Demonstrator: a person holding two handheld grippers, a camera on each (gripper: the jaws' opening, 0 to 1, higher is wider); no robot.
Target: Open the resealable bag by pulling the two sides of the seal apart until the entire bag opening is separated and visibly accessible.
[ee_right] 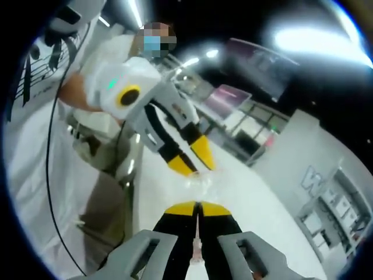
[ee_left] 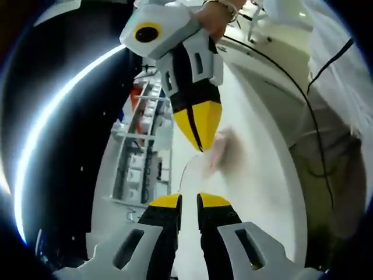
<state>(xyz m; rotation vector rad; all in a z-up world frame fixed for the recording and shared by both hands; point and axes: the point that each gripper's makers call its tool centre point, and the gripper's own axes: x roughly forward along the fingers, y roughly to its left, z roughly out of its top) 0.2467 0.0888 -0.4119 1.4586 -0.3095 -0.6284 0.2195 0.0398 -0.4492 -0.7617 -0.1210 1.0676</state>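
The resealable bag (ee_left: 223,153) is a blurred clear film with a pinkish tint, hanging over the white table (ee_left: 256,175) between both grippers. My left gripper (ee_left: 189,201) has its yellow-tipped jaws nearly together, and a thin edge of the bag runs down into them. The right gripper (ee_left: 201,131) comes in from above, shut on the bag's upper edge. In the right gripper view, my right gripper (ee_right: 197,208) is shut on the film of the bag (ee_right: 198,181), and the left gripper (ee_right: 192,160) holds the far side just beyond it.
A white wire shelf rack (ee_left: 140,157) with small items stands beyond the table's edge. A person in white clothing (ee_right: 111,76) with a black cable (ee_left: 315,105) stands close by. More shelves (ee_right: 338,201) and a screen (ee_right: 224,96) lie farther off.
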